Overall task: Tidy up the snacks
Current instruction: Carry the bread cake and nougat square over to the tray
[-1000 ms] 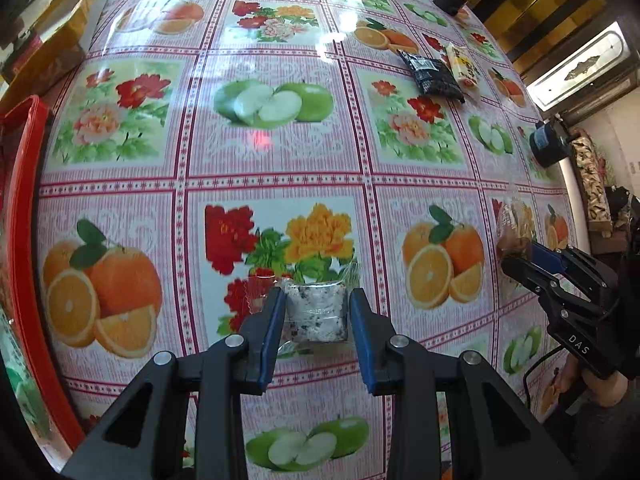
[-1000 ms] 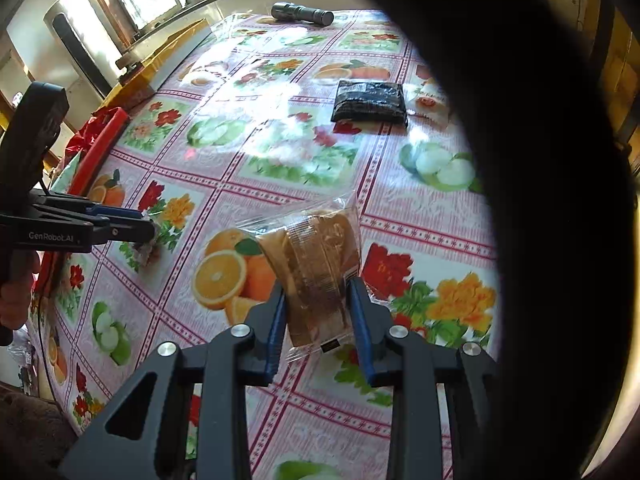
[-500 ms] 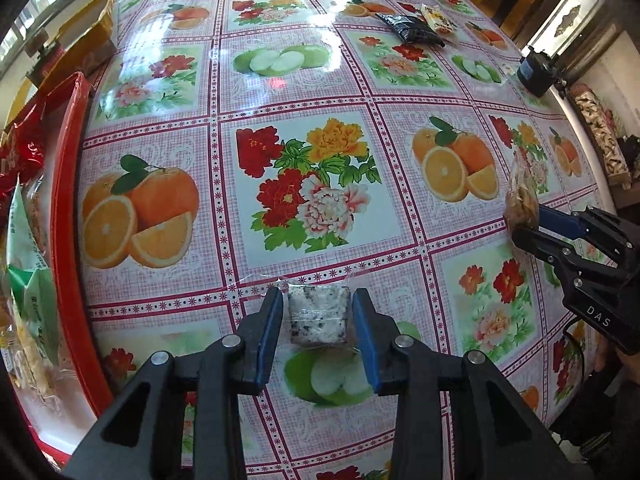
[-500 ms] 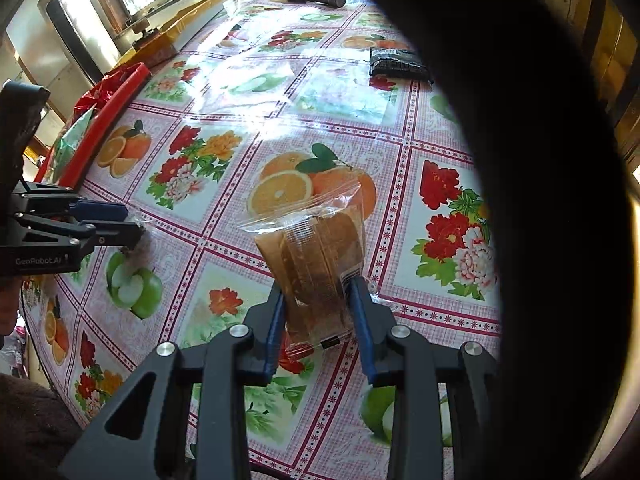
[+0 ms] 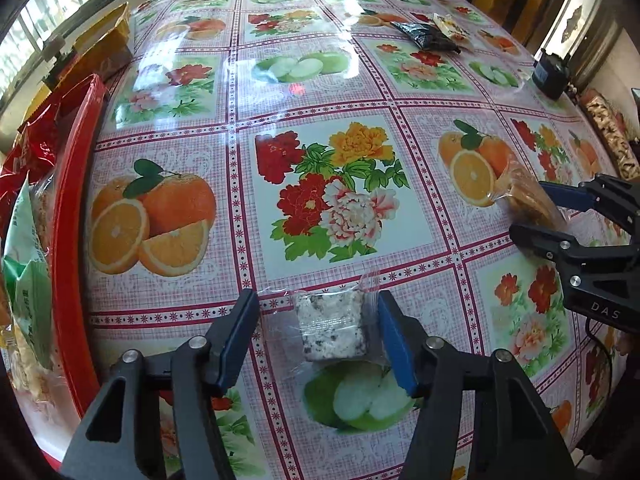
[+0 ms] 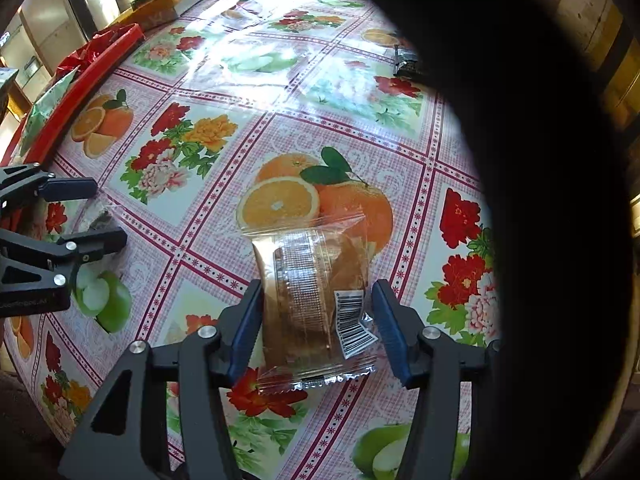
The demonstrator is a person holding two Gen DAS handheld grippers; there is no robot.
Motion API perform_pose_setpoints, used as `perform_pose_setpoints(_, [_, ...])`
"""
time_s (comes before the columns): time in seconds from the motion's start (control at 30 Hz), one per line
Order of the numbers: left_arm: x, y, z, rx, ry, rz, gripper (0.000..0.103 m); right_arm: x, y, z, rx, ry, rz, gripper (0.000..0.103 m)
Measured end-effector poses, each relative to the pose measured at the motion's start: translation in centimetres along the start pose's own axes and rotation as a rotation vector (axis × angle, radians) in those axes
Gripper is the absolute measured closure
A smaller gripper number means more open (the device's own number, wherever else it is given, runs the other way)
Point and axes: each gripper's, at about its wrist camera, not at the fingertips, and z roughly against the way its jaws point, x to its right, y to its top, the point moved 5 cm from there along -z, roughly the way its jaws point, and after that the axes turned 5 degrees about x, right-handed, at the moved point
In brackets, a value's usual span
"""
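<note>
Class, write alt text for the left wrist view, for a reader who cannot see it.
The left gripper, its jaws opening, straddles a clear-wrapped white speckled snack lying on a fruit-and-flower tablecloth. At right, the right gripper straddles a wrapped brown snack; a red tray of packets lines the left edge.

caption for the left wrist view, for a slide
Left gripper opening around a white speckled snack on the fruit-print tablecloth.

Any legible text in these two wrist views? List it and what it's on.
"DAS": white letters on the body of the right hand-held gripper, in the left wrist view.
Lettering on the body of the left hand-held gripper, right wrist view: too blurred to read.
Barcode label on the brown snack pack: digits too small.
Print on the green bag and red bag: unreadable.
</note>
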Motion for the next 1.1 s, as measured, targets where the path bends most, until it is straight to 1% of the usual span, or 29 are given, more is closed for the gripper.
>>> perform_pose_setpoints(0.03, [-0.3, 0.0, 0.2, 0.005, -0.013, 0.005, 0.052, -0.1, 0.0, 0.1, 0.007, 0.005, 0.011, 0.053])
perform_pose_setpoints(0.07, [-0.4, 0.0, 0.6, 0.012, -0.041, 0.014, 0.062, -0.1, 0.1, 0.1, 0.010, 0.011, 0.012, 0.057])
perform_pose_setpoints(0.1, [-0.6, 0.0, 0.8, 0.005, -0.077, 0.023, 0.070, -0.1, 0.0, 0.2, 0.012, 0.012, 0.007, 0.058])
perform_pose_setpoints(0.17, [-0.5, -0.1, 1.1, 0.002, -0.108, 0.026, 0.070, -0.1, 0.1, 0.5, 0.023, 0.017, -0.004, 0.062])
perform_pose_setpoints(0.2, [-0.5, -0.2, 1.2, 0.005, -0.105, 0.020, 0.070, -0.1, 0.0, 0.7, 0.026, 0.022, -0.013, 0.063])
perform_pose_setpoints(0.3, [0.3, -1.0, 1.7, 0.003, -0.108, 0.020, 0.070, -0.3, -0.2, 1.0, 0.030, 0.036, -0.035, 0.064])
perform_pose_setpoints(0.33, [1.2, -0.9, 1.6, 0.004, -0.111, 0.020, 0.070, -0.3, -0.4, 1.2, 0.031, 0.047, -0.044, 0.064])
perform_pose_setpoints(0.47, [1.9, -1.6, 2.6, 0.017, -0.128, 0.002, 0.070, -1.0, -1.1, 2.2, 0.042, 0.078, -0.068, 0.064])
perform_pose_setpoints(0.63, [2.8, -2.7, 3.6, 0.034, -0.145, -0.021, 0.070, -2.0, -1.9, 3.7, 0.057, 0.096, -0.079, 0.064])
perform_pose_setpoints(0.87, [2.5, -4.0, 5.6, 0.069, -0.154, -0.023, 0.070, -4.4, -2.5, 5.0, 0.071, 0.135, -0.106, 0.064])
perform_pose_setpoints(1.1, [1.5, -4.8, 7.8, 0.102, -0.167, -0.008, 0.070, -6.8, -2.1, 5.6, 0.081, 0.169, -0.111, 0.064])
